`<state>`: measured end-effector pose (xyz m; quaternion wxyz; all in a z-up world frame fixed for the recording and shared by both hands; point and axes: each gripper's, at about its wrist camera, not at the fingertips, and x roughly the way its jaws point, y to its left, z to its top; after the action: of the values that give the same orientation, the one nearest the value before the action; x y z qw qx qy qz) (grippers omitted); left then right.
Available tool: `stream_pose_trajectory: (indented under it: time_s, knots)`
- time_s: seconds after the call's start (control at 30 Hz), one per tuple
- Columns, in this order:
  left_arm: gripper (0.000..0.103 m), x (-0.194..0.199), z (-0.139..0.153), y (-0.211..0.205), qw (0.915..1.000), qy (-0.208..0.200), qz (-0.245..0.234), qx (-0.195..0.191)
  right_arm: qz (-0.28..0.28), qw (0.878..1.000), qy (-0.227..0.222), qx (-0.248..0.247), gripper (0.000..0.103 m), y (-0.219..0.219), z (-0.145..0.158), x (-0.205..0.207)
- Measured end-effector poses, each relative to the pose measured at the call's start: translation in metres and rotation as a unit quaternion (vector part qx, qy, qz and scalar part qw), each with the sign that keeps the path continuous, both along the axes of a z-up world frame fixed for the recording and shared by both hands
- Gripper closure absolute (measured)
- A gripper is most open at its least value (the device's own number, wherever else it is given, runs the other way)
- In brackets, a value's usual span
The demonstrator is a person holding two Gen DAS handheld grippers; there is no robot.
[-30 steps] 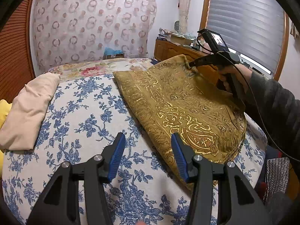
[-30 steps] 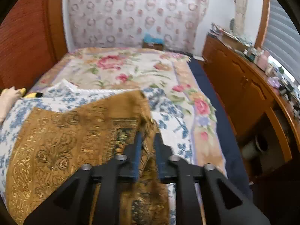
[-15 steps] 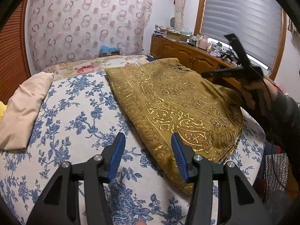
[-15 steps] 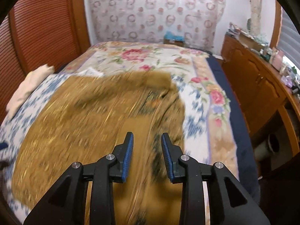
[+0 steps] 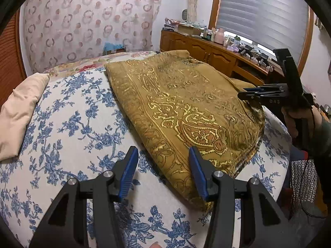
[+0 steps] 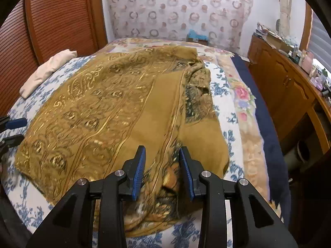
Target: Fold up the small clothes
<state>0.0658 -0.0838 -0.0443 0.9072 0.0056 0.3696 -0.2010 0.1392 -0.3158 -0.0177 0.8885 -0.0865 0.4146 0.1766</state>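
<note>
a gold-patterned cloth (image 5: 186,111) is seen draped soft and limp over the floral bedspread (image 5: 68,124). the left gripper (image 5: 163,173) is held spread and empty at its near hem, while the right gripper (image 6: 162,172) is being opened above a rumpled edge, likely best pinched there.

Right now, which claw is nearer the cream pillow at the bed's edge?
Left. The left claw hovers over the floral bedspread beside the cream pillow; the right claw, jaws opening, is over the gold cloth's far side.
</note>
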Motion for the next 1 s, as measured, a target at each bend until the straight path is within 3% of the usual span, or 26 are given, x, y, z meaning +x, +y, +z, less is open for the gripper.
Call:
stream_pose_trajectory:
  time_s: [0.07,0.2,0.3,0.53,0.9,1.0]
  knots:
    - [0.054,-0.001,-0.001,-0.001,1.0,0.001,-0.001,0.003,0.004,1.0,-0.004,-0.005,0.07,0.0,-0.001,-0.004]
    - [0.054,-0.001,-0.002,-0.002,1.0,0.002,-0.001,0.004,0.017,1.0,-0.015,-0.012,0.092,0.002,-0.001,-0.009]
    - [0.053,-0.001,-0.003,-0.003,1.0,0.004,-0.001,0.004,0.022,0.999,-0.028,-0.012,0.099,0.0,0.004,-0.013]
    - [0.053,-0.004,-0.004,-0.005,0.9999,0.006,-0.008,0.004,-0.005,0.997,-0.078,0.005,0.102,-0.015,0.03,-0.027]
    - [0.054,-0.007,-0.009,-0.01,0.9994,0.029,-0.018,0.006,-0.028,0.998,-0.052,0.001,0.101,-0.029,0.01,-0.032]
    - [0.054,-0.01,-0.01,-0.011,0.999,0.037,-0.023,0.006,-0.032,0.998,-0.063,-0.006,0.093,-0.027,0.013,-0.038]
